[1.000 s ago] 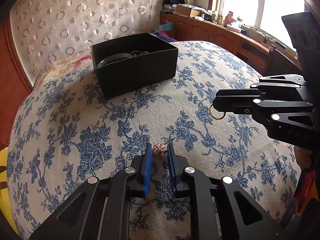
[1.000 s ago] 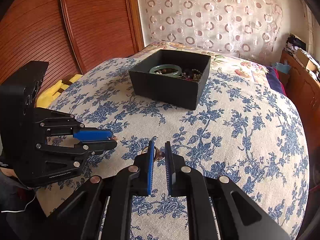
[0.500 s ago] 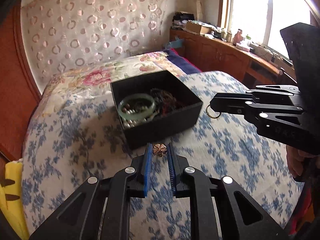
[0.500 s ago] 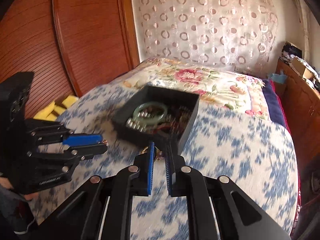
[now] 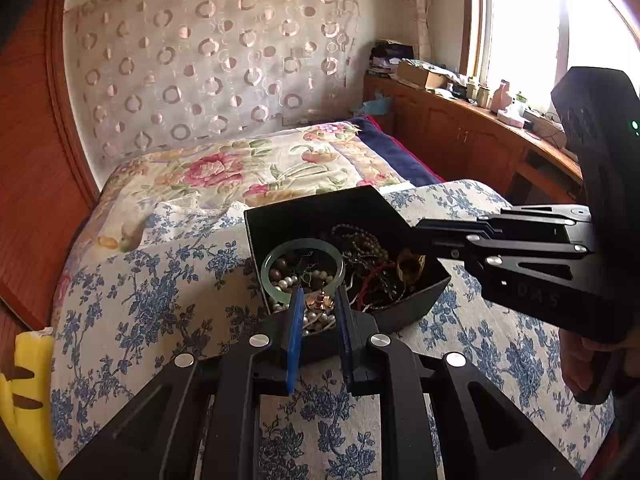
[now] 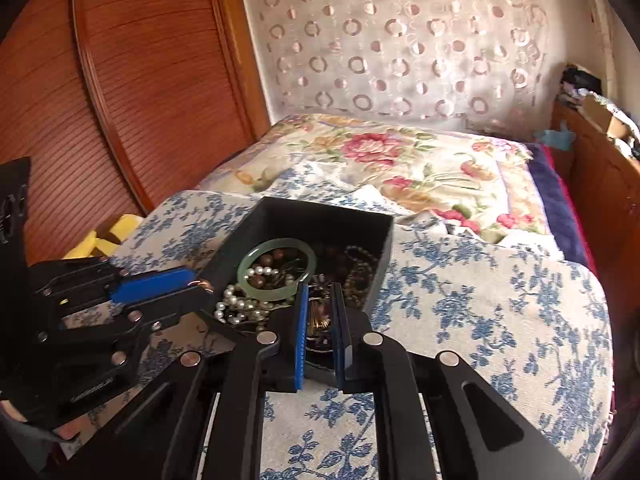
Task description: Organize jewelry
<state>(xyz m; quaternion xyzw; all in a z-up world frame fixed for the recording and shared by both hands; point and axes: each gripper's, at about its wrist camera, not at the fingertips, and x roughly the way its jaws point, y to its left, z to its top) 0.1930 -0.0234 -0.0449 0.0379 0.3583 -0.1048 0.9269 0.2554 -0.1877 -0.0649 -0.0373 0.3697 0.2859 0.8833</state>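
Here we hold a tiny flower charm [image 5: 318, 301] in the nearly shut left hand-held gripper [image 5: 318, 300], a ring [image 5: 410, 266] in the right [image 6: 320, 312], both over the box [image 5: 312, 212]. Light, slippery; pinch edges.

The matt black cardboard-looking box [image 5: 416, 304] sits on a coarse-woven cream bedspread printed with blue flowers [image 5: 152, 288]. Inside lie a smooth, glossy pale-green stone-like bangle [image 5: 272, 256] and lustrous white pearl beads [image 6: 236, 300]. Both tongs are matt black plastic with shiny round metal rivets and ridged blue pads [image 6: 301, 332]. At the far left stands reddish, finely grooved, polished wood panelling [image 6: 152, 80]; the far wall carries a sheer, ring-patterned curtain cloth [image 5: 208, 64].
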